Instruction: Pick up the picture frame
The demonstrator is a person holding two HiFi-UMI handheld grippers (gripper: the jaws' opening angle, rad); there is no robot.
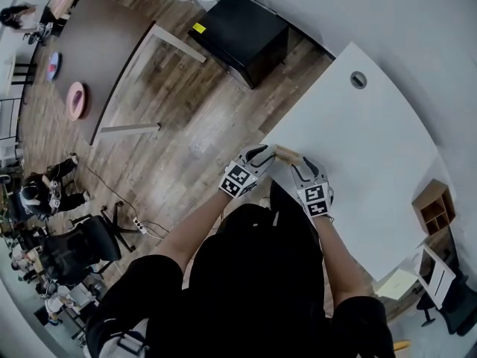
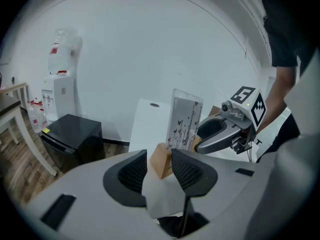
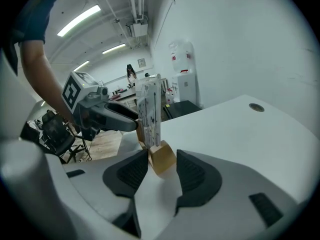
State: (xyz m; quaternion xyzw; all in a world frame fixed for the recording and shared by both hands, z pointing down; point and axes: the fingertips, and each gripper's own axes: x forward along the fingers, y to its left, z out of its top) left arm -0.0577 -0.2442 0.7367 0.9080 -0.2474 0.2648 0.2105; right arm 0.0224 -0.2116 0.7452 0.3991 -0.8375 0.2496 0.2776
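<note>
The picture frame (image 1: 287, 154) stands on the table (image 1: 358, 148) (near its edge) between left tool (image 1: 260, 155) and right tool (image 1: 304, 168).

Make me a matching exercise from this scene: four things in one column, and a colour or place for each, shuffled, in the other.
Things:
1. frame base
2. cabinet
3. table
4. water dispenser

Descriptions:
a. white, with a round hole near its far edge
b. black, on the floor
c. light wood, holding a clear panel upright
d. tall, with a bottle on top

Pairs: 1-c, 2-b, 3-a, 4-d.
</note>
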